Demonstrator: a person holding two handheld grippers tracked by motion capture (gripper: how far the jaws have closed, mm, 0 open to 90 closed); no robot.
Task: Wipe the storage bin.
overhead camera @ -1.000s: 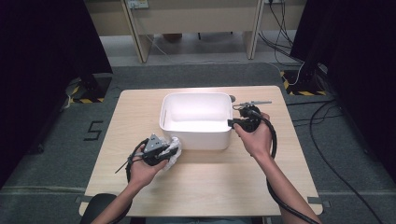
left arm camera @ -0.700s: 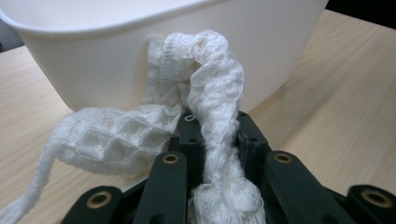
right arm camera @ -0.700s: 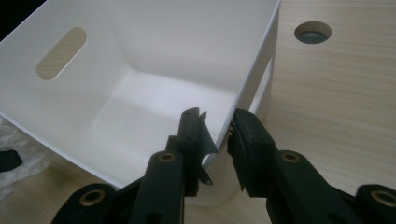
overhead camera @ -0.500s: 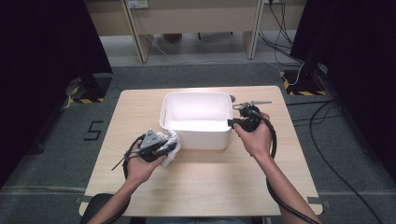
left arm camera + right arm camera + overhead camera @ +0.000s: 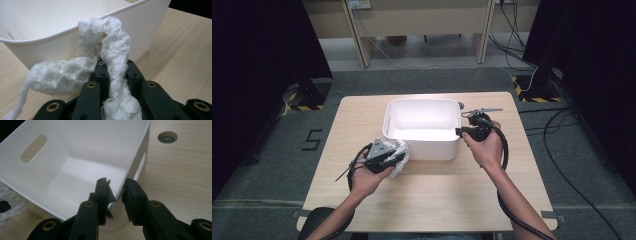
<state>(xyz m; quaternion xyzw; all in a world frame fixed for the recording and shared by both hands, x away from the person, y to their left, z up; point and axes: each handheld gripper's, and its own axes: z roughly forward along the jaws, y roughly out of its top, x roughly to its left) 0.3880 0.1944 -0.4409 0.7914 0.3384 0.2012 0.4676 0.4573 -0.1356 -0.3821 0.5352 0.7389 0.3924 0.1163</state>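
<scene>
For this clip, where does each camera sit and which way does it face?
High view: above the person's side, looking forward and down at the table; both forearms enter from below.
Left gripper view: rides the left gripper, facing a white cloth it clamps.
Right gripper view: rides the right gripper, jaws straddling the tub wall.
All share the white tub.

white waffle-weave cloth point(image 5: 110, 52) bunched against empty white plastic bin point(image 5: 422, 127) on table

We note the bin point(image 5: 422, 131) as smooth white plastic with a faint sheen, and the surface point(image 5: 437, 182) as pale matt wood grain. The cloth point(image 5: 110, 55) is white, soft waffle-weave, rough-textured. Each tool point(image 5: 115, 195) looks matt black plastic with brass-coloured rivets.
</scene>
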